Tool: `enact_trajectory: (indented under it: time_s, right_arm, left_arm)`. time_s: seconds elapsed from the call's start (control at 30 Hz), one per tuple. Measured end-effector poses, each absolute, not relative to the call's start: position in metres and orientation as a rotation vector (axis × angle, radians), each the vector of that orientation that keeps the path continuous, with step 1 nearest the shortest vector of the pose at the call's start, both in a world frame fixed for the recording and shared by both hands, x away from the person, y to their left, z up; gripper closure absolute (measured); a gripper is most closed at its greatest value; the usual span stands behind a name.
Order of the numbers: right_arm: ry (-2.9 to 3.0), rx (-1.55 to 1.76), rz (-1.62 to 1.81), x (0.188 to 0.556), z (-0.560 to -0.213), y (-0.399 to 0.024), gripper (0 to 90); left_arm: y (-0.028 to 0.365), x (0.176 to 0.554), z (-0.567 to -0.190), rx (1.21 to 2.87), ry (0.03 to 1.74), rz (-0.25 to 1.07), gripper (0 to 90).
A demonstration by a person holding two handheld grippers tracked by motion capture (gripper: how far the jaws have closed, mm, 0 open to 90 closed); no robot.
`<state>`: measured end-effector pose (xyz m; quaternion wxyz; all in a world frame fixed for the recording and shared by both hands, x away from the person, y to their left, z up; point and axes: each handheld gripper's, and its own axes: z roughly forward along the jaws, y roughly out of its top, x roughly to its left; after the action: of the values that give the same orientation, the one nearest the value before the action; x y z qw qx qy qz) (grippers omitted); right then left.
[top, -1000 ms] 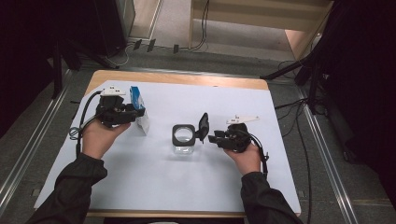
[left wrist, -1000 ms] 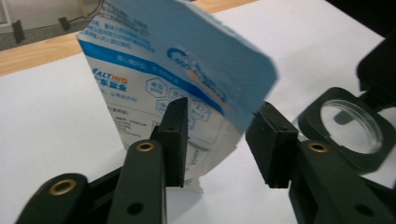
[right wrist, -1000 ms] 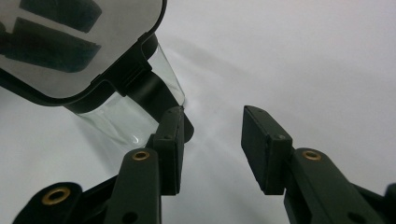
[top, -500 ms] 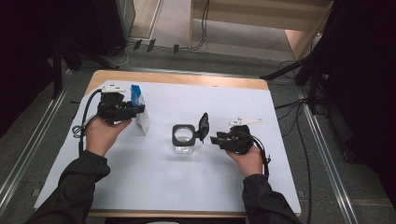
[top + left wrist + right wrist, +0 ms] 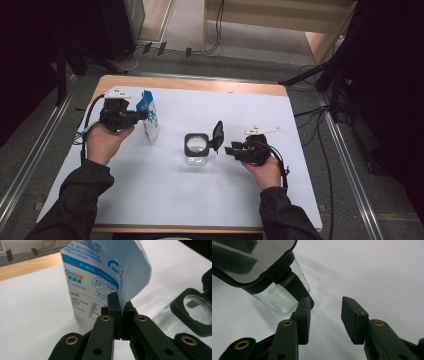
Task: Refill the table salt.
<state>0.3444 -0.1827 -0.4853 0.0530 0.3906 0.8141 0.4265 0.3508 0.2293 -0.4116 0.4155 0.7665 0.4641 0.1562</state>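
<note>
A blue and white pouch point(image 5: 150, 119) point(image 5: 95, 277) stands upright at the table's left. My left gripper point(image 5: 137, 116) point(image 5: 120, 302) is at its side; its jaws have just been closing and now pinch the pouch's right edge. A clear glass jar point(image 5: 196, 151) point(image 5: 279, 300) point(image 5: 175, 322) sits in the middle, its black hinged lid point(image 5: 218, 134) point(image 5: 249, 257) swung up and open. My right gripper point(image 5: 227, 148) point(image 5: 325, 306) rests just right of the jar, open, nothing between its jaws. One of its fingertips point(image 5: 304, 312) lies close to the lid's hinge strap.
A white sheet point(image 5: 175, 200) covers the wooden table point(image 5: 200, 84), whose bare far edge shows behind. Cables trail off both sides. Dark stands and floor cables surround the table.
The left gripper's jaws have drawn together on the pouch's edge, with the hand barely shifting. The right hand, jar and lid are as before.
</note>
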Motion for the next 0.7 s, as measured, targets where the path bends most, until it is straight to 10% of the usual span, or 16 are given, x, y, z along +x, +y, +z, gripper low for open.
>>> enact_trajectory:
  time_s: [0.7]
  right_arm:
    - [2.471, 1.186, 1.312, 0.347, -0.484, -0.182, 60.6]
  left_arm:
    - [0.238, 0.333, -0.406, 2.06, 0.954, 0.272, 90.0]
